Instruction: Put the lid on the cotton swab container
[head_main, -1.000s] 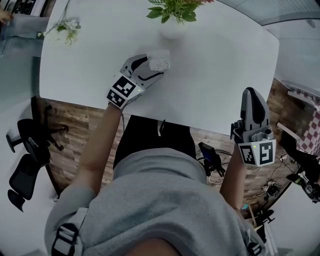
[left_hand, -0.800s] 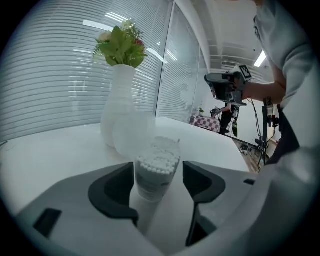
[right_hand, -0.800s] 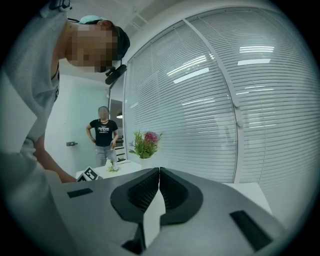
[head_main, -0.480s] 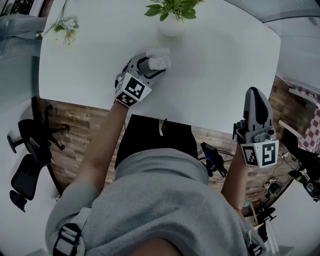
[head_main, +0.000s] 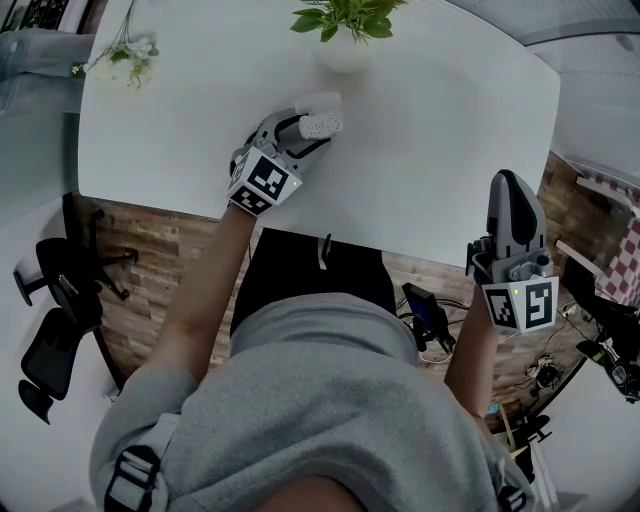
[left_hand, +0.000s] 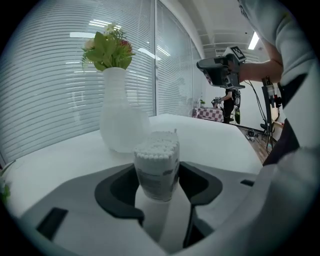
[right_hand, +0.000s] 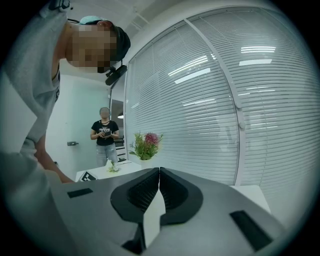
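Closing on the open cotton swab container (left_hand: 156, 167), the left gripper (head_main: 305, 135) is pressing both its sides; the right gripper (right_hand: 159, 186) is hanging pinched together, empty, near right.

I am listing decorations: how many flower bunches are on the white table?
2. One bunch stands in the white vase at the far edge; a small sprig is near the far left corner. None seems hidden.

Wht table (head_main: 450, 130): vase (head_main: 343, 55), swab container (head_main: 320, 125), flower sprig (head_main: 135, 55).

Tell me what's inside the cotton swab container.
Cotton swabs, packed upright, white tips showing at the container's open top. Its label hides the stems; the bottom is out of sight.
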